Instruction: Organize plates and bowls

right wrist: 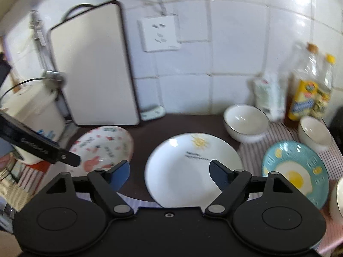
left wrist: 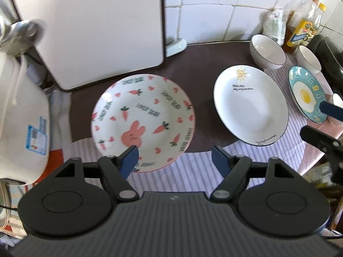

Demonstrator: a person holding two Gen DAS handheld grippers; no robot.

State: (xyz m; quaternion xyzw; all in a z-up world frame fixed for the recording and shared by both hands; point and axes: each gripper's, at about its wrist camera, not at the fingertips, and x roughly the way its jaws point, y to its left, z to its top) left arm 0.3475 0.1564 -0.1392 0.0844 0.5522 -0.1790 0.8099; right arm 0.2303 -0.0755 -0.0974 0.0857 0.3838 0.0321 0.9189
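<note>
Left gripper (left wrist: 174, 158) points steeply down, jaws spread wide, nothing between the blue pads; it hovers over the near rim of the rabbit plate (left wrist: 143, 121) without touching it. Right gripper (right wrist: 169, 173) tilts down less steeply, jaws likewise released and empty, framing the near part of the sun plate (right wrist: 193, 169).

Both plates lie flat on the dark mat (left wrist: 199, 64), side by side with a gap between. The egg plate (right wrist: 295, 173) sits on the striped cloth (left wrist: 193, 167) to the right, close to the sun plate. Two white bowls (right wrist: 245, 123) (right wrist: 314, 132) stand behind the plates near the wall, apart from each other.

Left wrist view only: the striped cloth's rounded edge under the rabbit plate's near rim, a white appliance (left wrist: 23, 111) close on the left, and the right gripper's finger over the egg plate. Right wrist view only: a wall socket (right wrist: 159, 33), the full cutting board (right wrist: 94, 64) leaning against the tiles, part of another bowl (right wrist: 337, 199) at the right edge, and the left gripper's body entering from the left.

Bottles (right wrist: 308, 85) and a bag (right wrist: 268, 96) crowd the back right corner. Open mat lies behind the two plates.
</note>
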